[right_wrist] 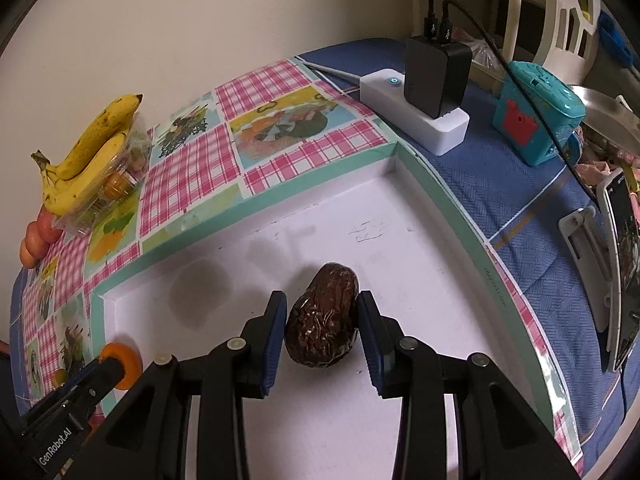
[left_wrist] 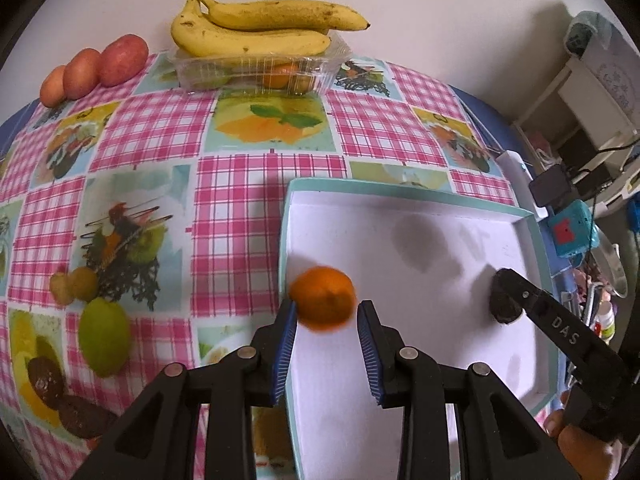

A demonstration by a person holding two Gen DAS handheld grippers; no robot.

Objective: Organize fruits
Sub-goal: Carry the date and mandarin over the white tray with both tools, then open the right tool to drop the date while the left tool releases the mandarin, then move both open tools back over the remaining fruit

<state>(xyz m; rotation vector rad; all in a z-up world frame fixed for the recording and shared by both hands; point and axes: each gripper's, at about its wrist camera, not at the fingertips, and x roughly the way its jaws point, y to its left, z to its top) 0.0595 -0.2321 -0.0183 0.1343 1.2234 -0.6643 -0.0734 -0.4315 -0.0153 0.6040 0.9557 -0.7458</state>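
My left gripper [left_wrist: 327, 312] is shut on an orange tangerine [left_wrist: 322, 302] and holds it over the left rim of the white tray with a teal edge [left_wrist: 420, 194]; it also shows at the lower left of the right wrist view [right_wrist: 120, 365]. My right gripper [right_wrist: 322, 322] is shut on a dark brown avocado [right_wrist: 322, 322], which touches the tray floor [right_wrist: 400, 240]. The avocado and the right gripper also show at the tray's right in the left wrist view [left_wrist: 505, 300].
Bananas [left_wrist: 256, 26] lie on a clear plastic box [left_wrist: 260, 68] of fruit at the table's far edge, with three reddish fruits [left_wrist: 94, 70] to its left. A white power strip with a black charger [right_wrist: 424, 96], a teal toy [right_wrist: 536, 116] and a phone on a stand [right_wrist: 622, 264] sit right of the tray.
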